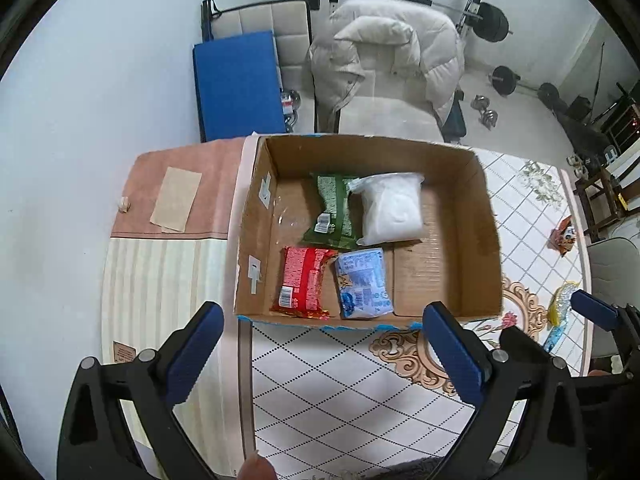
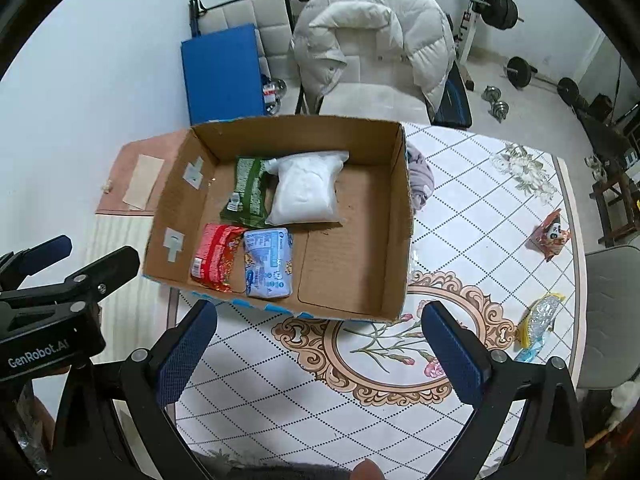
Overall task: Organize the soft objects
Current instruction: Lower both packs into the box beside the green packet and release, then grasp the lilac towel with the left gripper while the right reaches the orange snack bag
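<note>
Hovering over the counter with nothing between their blue pads, the left hand-held gripper (image 1: 324, 352) and the right hand-held gripper (image 2: 320, 348) both stand spread wide and empty; the step in hand looks like the pause between one placement and the next pick; the open brown cardboard box (image 2: 400, 216) already holds four soft packets grouped toward its left half: a green foil packet (image 2: 247, 192) touching a white plastic pouch of powder (image 2: 306, 192) along the far side, and a red crinkled snack packet (image 2: 214, 258) just beside a pale blue tissue pack (image 2: 268, 264) along the near side; the right half of the box floor is bare cardboard; outside the box, to its right on the patterned tablecloth of the counter (image 2: 280, 380), lie an orange printed snack bag (image 2: 550, 234) well apart from the box wall and a yellow-and-clear crinkled wrapper (image 2: 540, 318) nearer the counter's right edge; a grey-purple cloth (image 2: 420, 178) sits bunched against the box's right wall; the next move, by my judgement, calls for the right gripper to swing rightward from the box, descend on one of those loose soft items, pinch it lightly so the wrapper does not slip, and carry it into the box's bare half.
</note>
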Demonstrator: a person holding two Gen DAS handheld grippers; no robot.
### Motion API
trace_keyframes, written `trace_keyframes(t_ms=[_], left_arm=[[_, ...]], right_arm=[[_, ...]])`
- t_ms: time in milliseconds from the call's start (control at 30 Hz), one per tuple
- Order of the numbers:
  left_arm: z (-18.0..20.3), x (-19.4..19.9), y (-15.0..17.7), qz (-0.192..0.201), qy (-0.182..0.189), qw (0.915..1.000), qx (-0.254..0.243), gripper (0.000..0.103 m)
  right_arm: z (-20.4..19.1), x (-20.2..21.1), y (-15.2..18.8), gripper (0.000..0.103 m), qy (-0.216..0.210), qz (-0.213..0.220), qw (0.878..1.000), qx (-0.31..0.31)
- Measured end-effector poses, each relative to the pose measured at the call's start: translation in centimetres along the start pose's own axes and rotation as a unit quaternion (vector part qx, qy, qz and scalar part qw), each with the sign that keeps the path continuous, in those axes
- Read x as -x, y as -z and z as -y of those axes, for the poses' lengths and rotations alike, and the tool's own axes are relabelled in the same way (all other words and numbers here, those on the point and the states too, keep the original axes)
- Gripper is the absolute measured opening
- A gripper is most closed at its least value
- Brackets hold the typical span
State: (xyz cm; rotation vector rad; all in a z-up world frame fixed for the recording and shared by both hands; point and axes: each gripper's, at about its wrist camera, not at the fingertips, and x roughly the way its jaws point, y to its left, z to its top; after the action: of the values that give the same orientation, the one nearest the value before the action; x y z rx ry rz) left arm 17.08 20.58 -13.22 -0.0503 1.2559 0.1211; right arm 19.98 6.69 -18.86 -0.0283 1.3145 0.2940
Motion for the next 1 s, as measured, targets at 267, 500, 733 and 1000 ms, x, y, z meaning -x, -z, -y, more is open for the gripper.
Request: trace_keyframes(t_ms=[267, 500, 733, 1000], left_arm=[[3.4, 1.2, -1.0, -0.004, 0.021, 0.9998, -0.006, 0.102], [15.9, -2.4, -8.7, -0.022, 0.017, 0.9931, -0.114, 0.102], [31.7, -15.9, -14.6, -0.135, -0.077, 0.9222, -0.354, 0.103], [36.6, -30.2, -16.2, -0.254, -0.161, 0.8393, -0.453, 0.103]], right_arm=[[1.8, 2.2, 0.9, 0.103, -0.049, -0.004, 0.999, -0.017], [14.1, 0.3, 0.9, 0.103, -0.02, -0.029, 0.991, -0.132], [27.4, -4.9, 1.4, 0.103, 0.026, -0.088, 0.971, -0.219], [35.9, -9.9, 2.1, 0.103, 0.023, -0.13, 0.957, -0.26]])
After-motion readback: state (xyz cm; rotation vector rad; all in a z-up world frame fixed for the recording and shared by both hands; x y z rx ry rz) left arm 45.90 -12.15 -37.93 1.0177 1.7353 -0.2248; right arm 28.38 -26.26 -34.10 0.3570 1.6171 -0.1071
